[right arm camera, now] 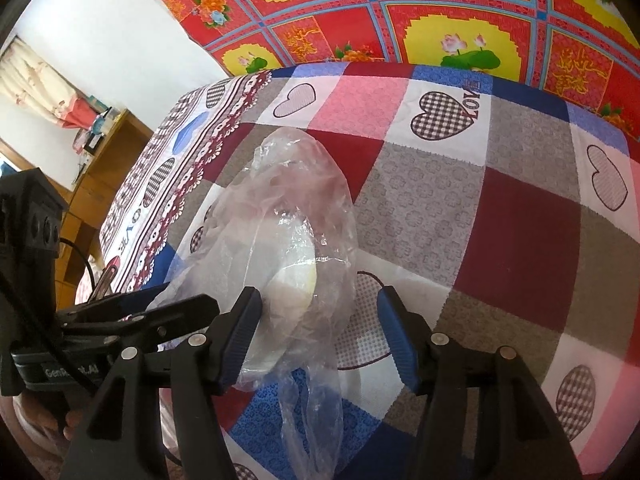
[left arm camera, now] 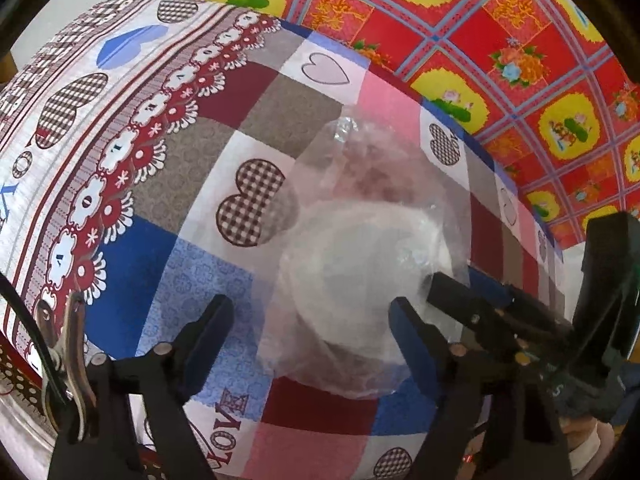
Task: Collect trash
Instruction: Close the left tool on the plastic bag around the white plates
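A crumpled clear plastic bag [left arm camera: 360, 184] lies on the patchwork heart tablecloth [left arm camera: 160, 260]. Inside it is a round white piece [left arm camera: 352, 272], cream-edged in the right wrist view [right arm camera: 292, 280]. My left gripper [left arm camera: 308, 316] is open, its fingers wide on either side of the bag's near end, and its left finger stands clear of the plastic. My right gripper [right arm camera: 316, 312] is open too, straddling the bag [right arm camera: 296, 208]; its left pad brushes the plastic and its right pad stands apart. Each gripper shows in the other's view: the right [left arm camera: 452, 284] and the left [right arm camera: 172, 300].
A red and yellow floral cloth [right arm camera: 400, 0] hangs behind the table. A metal clip [left arm camera: 74, 340] sits at the cloth's near left edge. Wooden furniture [right arm camera: 104, 168] and a curtain [right arm camera: 36, 80] stand far left. The patchwork cloth [right arm camera: 520, 220] stretches to the right.
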`<state>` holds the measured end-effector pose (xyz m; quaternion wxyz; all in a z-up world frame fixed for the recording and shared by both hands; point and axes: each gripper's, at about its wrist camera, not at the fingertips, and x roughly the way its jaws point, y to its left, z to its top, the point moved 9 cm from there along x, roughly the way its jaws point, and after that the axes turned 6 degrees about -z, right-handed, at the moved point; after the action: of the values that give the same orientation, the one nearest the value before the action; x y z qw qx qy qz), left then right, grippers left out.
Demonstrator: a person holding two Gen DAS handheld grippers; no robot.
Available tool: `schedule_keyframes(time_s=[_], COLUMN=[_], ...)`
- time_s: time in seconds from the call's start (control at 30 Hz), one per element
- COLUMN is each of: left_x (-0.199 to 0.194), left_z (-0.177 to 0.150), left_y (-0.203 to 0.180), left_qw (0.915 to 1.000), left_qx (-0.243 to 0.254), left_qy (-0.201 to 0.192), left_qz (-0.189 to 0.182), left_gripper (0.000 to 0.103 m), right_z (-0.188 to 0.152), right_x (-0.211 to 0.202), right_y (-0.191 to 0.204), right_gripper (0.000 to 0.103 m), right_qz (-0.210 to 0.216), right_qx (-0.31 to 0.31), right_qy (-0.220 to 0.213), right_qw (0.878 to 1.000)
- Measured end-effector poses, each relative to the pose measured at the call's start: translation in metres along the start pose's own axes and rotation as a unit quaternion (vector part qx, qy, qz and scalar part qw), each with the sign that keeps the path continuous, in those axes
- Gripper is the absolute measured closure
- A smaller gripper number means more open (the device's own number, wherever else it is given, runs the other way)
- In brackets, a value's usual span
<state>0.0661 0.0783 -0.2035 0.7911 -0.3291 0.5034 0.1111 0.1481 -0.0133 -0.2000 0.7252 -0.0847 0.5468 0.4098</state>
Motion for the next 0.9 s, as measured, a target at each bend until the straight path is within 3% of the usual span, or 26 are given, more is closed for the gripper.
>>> schedule_keyframes(time_s=[0.1,0.37,0.4,0.43,0.53,0.63,0.9], left_x=[0.000,0.001,0.001,0.001,0.003,0.001,-0.010], left_z=[0.001,0.004,0.005,0.007,0.011,0.010,0.002], left_y=[-0.002,-0.008,-0.008,-0.008,-0.007,0.000,0.015], left_qw=[1.0000,0.9990,0.9988,0.9986,0.9985,0.9985,0.9984], left_qx=[0.005,0.029,0.030,0.030,0.027,0.027,0.019], left_qy=[-0.005,-0.030,-0.034,-0.037,-0.038,-0.035,-0.034], left_qz=[-0.006,-0.018,-0.019,-0.022,-0.030,-0.031,-0.041], left_gripper=[0.026,0.047,0.050,0.053,0.066,0.076,0.084], right_z=[0.001,0.008,0.007,0.007,0.004,0.004,0.000], right_x=[0.001,0.008,0.008,0.009,0.012,0.009,0.002], right_y=[0.000,0.009,0.011,0.013,0.019,0.027,0.045], right_gripper=[0.040,0.039,0.043,0.055,0.066,0.072,0.079], right_qz=[-0.001,-0.004,-0.003,0.002,0.024,0.013,0.004], right_qx=[0.000,-0.030,-0.032,-0.030,-0.001,-0.015,-0.015], right_qy=[0.004,0.027,0.027,0.027,0.030,0.019,0.005], right_qw=[1.000,0.999,0.999,0.999,0.999,1.000,1.000])
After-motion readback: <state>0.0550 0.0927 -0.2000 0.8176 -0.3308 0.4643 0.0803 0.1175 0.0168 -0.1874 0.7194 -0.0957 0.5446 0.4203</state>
